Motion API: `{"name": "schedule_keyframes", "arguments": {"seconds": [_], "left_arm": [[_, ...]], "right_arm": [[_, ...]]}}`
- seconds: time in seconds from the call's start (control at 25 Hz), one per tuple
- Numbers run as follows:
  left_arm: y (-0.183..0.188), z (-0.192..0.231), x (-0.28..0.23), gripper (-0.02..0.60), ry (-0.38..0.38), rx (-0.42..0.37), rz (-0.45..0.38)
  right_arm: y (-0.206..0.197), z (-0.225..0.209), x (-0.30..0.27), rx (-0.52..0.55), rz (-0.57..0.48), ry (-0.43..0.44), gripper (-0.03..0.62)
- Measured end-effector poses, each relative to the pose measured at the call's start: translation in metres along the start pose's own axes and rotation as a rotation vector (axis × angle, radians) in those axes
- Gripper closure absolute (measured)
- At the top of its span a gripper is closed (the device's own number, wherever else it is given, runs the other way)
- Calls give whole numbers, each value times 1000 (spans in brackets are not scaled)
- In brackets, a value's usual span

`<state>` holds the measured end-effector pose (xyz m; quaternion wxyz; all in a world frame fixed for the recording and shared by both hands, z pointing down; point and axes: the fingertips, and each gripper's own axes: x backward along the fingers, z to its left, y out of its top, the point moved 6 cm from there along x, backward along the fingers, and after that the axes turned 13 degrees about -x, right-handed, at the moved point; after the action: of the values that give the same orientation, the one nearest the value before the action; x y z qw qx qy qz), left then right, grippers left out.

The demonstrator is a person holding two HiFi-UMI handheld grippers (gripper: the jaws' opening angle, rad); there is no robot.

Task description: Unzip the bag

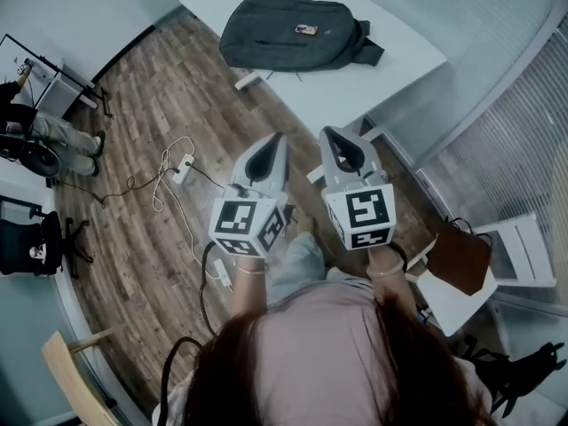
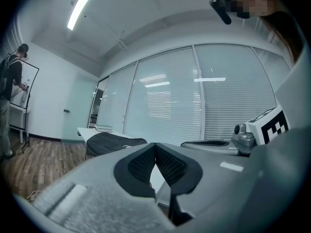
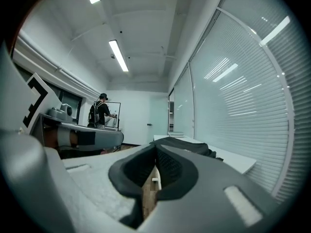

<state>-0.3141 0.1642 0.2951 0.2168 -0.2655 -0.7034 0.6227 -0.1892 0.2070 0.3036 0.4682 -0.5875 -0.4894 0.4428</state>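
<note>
**Bag (image 1: 288,32), dark, apparently zipped: not yet reached**

Lying flat on white table (image 1: 399,65), well apart from both tools. Left gripper (image 1: 273,140) and right gripper (image 1: 330,133) held level, side by side, aimed toward it. Jaws of each pressed together, empty, presumably since no zipper pull within reach.

One bag (image 1: 293,32), one counter (image 1: 404,65), two grippers: the left hand-held gripper (image 1: 273,142) and the right hand-held gripper (image 1: 331,134). One power strip (image 1: 185,164), one distant person (image 1: 40,127).
</note>
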Motion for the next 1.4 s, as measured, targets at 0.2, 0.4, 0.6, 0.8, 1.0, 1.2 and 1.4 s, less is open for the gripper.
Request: {"name": "schedule_keyframes", "arguments": {"seconds": [0.2, 0.4, 0.6, 0.8, 1.0, 1.2, 1.4], "left_arm": [[-1, 19, -22, 572, -10, -2, 7], [-6, 39, -44, 572, -15, 9, 6], [-10, 61, -65, 572, -27, 7, 14], [-13, 88, -86, 572, -32, 15, 12], [-22, 116, -110, 571, -54, 20, 19], [-37, 137, -133, 571, -75, 21, 33], [-47, 149, -150, 571, -102, 28, 49]], "right_arm": [[0, -3, -27, 54, 39, 13, 591], [-4, -7, -58, 41, 71, 10, 591], [-5, -7, -89, 48, 94, 8, 591], [-3, -12, -118, 56, 119, -18, 591], [-6, -20, -149, 68, 148, -56, 591], [-16, -24, -176, 70, 186, -89, 574], [-24, -28, -193, 72, 216, -120, 574]]}}
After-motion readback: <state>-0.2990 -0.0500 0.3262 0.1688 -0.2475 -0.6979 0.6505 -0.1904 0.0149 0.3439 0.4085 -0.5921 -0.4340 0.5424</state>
